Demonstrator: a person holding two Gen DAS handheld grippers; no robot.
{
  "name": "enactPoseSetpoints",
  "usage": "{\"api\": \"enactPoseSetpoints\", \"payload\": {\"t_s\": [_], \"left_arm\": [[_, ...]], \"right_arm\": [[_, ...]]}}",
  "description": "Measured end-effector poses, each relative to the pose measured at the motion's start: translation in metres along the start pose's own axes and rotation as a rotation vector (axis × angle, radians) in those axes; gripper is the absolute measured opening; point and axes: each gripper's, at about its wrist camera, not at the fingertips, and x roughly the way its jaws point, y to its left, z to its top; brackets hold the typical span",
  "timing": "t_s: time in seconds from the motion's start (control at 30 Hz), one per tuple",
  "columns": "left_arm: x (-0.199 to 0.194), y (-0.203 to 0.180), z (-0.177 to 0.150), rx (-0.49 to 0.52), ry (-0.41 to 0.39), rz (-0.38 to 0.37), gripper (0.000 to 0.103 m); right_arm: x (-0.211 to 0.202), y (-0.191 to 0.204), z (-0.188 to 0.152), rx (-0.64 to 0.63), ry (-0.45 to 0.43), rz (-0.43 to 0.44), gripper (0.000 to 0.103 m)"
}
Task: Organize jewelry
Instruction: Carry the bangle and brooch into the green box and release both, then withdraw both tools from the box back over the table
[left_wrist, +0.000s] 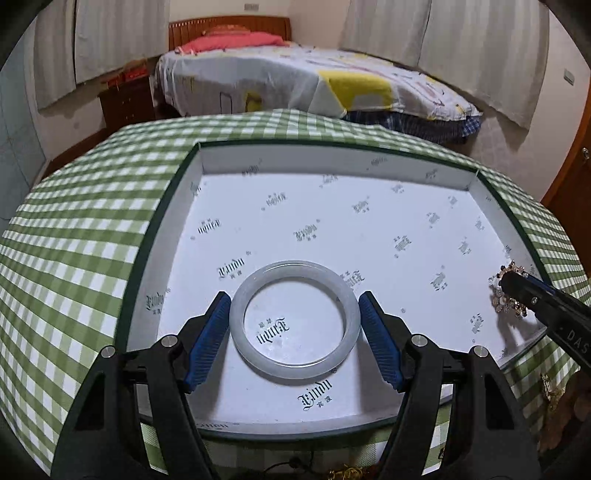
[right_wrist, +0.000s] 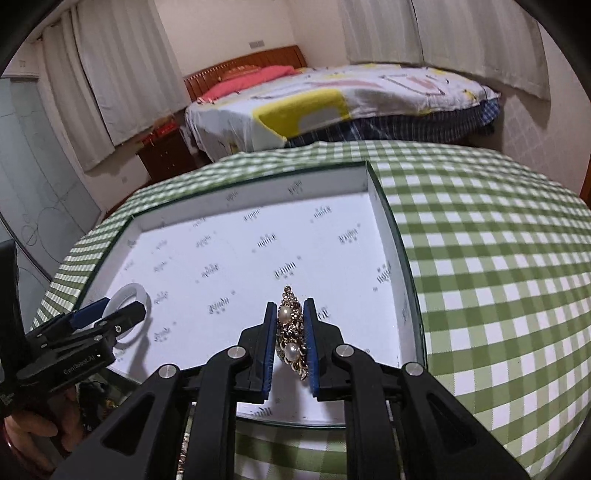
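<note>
Inside the box, the left gripper spans the rigid, slippery, breakable bangle at 3 and 9 o'clock, apparently touching, while the right gripper pinches the light, snag-prone brooch.

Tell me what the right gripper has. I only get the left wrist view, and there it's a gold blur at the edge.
Observer: The right gripper has its fingers shut on a gold brooch.
Operator: Describe it.
Observer: Two pearls sit among small gold beads.
Operator: Place it for me.
Observer: It is over the near right part of the box, close to the right wall. I cannot tell whether it touches the floor.
</note>
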Motion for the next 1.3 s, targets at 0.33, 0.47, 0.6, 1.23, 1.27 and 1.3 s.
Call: {"api": "enactPoseSetpoints", "payload": {"t_s": [0.33, 0.47, 0.6, 1.23, 1.27, 1.3], "left_arm": [[0.004, -0.004, 0.002, 0.013, 0.006, -0.01, 0.079], [0.002, -0.004, 0.002, 0.003, -0.002, -0.017, 0.079], [-0.004, -0.002, 0.001, -0.006, -0.019, -0.02, 0.079], [-0.119, -0.001, -0.043, -0.008, -0.261, 0.025, 0.084], [-0.125, 0.001, -0.049, -0.008, -0.269, 0.03, 0.084], [-0.13, 0.002, -0.055, -0.007, -0.273, 0.033, 0.084]], "right_arm": [[-0.001, 0.011, 0.0, -0.047, -0.019, 0.01, 0.041], [-0.008, 0.013, 0.001, -0.051, -0.046, 0.007, 0.046], [-0.019, 0.012, 0.003, -0.052, -0.072, 0.003, 0.046], [-0.104, 0.04, -0.046, -0.125, -0.215, -0.061, 0.051], [-0.108, 0.041, -0.051, -0.131, -0.22, -0.066, 0.051], [-0.112, 0.041, -0.056, -0.134, -0.223, -0.069, 0.052]]}}
